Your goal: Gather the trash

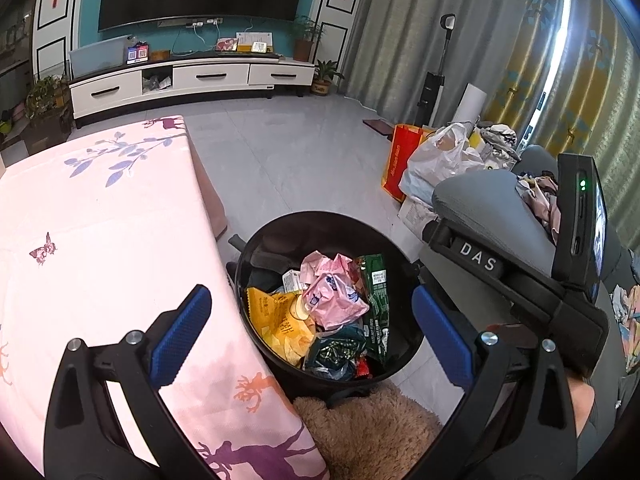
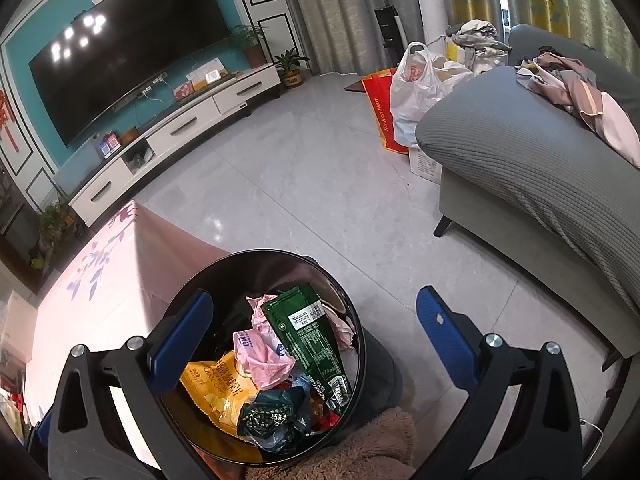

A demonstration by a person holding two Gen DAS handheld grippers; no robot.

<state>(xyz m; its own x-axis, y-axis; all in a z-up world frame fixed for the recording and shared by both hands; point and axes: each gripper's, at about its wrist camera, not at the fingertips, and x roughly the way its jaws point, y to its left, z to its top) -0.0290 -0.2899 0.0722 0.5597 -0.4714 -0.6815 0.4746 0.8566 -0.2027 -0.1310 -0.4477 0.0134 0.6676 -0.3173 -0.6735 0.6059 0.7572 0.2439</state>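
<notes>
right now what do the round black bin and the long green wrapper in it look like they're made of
Round black bin: probably hard plastic, though coated metal is possible; its smooth inner wall shows glossy reflections.
Long green wrapper: thin printed plastic film by the look, shiny and creased, with a white label panel.

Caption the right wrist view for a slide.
Open right gripper above a round black trash bin holding green, pink and yellow wrappers.

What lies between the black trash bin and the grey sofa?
Only bare grey floor tiles separate the black trash bin from the grey sofa; the right wrist view shows this stretch plainly.
</notes>
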